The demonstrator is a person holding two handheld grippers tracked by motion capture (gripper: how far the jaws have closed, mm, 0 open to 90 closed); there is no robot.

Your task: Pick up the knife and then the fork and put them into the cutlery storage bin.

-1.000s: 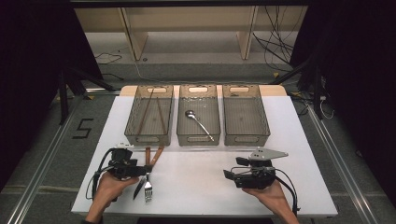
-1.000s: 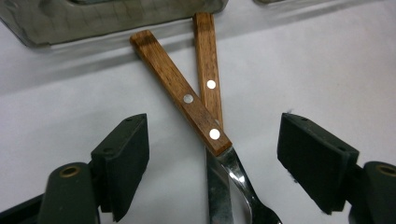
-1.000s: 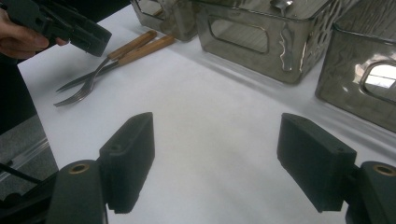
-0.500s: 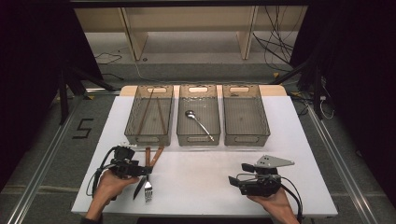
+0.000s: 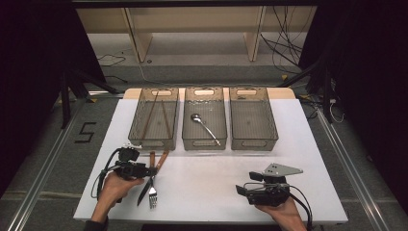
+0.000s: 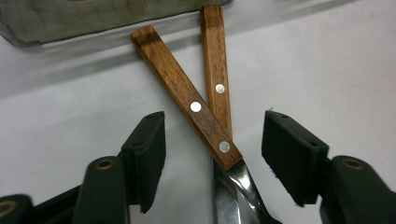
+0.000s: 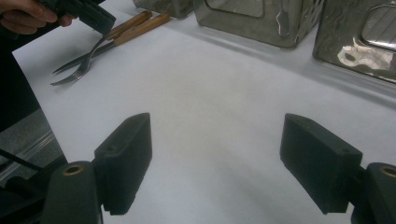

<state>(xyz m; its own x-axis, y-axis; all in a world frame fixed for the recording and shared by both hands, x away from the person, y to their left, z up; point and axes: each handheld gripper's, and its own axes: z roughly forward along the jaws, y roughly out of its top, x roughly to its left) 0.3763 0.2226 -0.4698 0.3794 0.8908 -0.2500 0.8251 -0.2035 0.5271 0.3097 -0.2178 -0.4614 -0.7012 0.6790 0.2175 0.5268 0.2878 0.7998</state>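
- Left gripper view first: a wooden-handled knife and a wooden-handled fork lie crossed on the white table, straight ahead of the left claw, and the crossing point sits right between its two jaws.
- Both handles are warm brown wood with small round metal rivets; the knife's handle lies on top, running up and away to the claw's left, and the fork's handle runs nearly straight ahead beneath it. Bright steel shows just below the crossing, near the claw's base.
- That left claw is released: its jaws have just been closing in, yet bare table shows between each pad and the wood, so nothing is gripped.
- By my reading the sorting is partway through, with the pick-up of this pair only starting.
- High view, moving outward: beyond the left claw stand three clear bins. The left bin holds what look like two thin sticks, the middle bin holds a spoon, and the right bin shows nothing inside.
- So the knife and fork are what's left on the table, and that bare right bin may be waiting.
- Right gripper view: the right claw hovers low with jaws wide apart, plain table between them, well off from the cutlery.
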